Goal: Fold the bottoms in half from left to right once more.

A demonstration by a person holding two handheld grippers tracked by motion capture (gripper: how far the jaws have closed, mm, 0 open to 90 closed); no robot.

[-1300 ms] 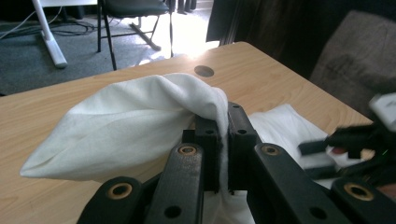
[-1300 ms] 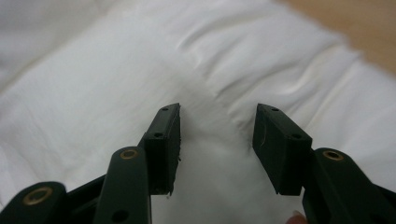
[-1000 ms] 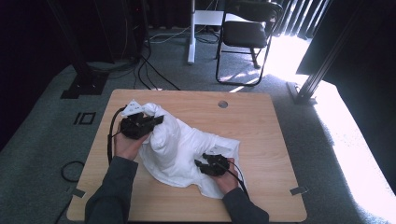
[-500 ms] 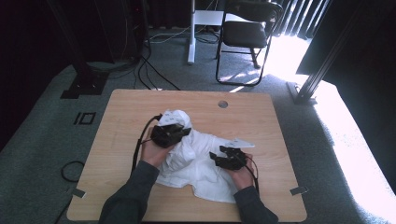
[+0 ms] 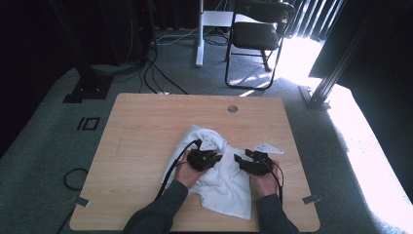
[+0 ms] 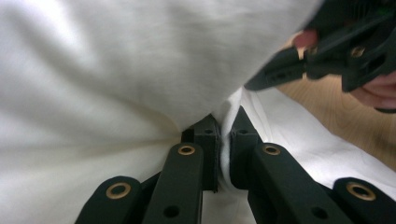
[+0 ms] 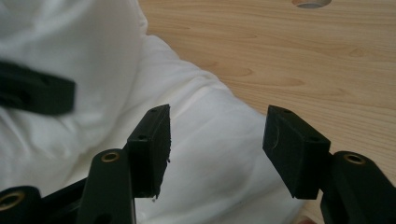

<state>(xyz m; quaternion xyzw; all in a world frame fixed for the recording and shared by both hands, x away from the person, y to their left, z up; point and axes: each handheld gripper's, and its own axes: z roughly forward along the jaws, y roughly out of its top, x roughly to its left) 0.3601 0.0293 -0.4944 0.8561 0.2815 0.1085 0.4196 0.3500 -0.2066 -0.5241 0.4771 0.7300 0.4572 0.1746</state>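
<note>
White cloth (image 5: 221, 183) lay crumpled on tabletop (image 5: 146, 126), near front edge. Left hand-held gripper (image 5: 214, 158) rested on cloth's upper fold. Right hand-held gripper (image 5: 242, 161) sat just beside it at cloth's right edge. Black chair (image 5: 258, 34) stood on floor beyond tabletop.

We see the cloth (image 5: 221, 183) lying on the near middle of the surface (image 5: 146, 126). On the cloth's left part sits the left gripper (image 5: 207, 158); the right gripper (image 5: 243, 163) is at its right edge, just beside the other. A round hole (image 5: 233, 108) lies behind them, near the far edge. A chair (image 5: 258, 36) stands on the floor beyond the surface.
</note>
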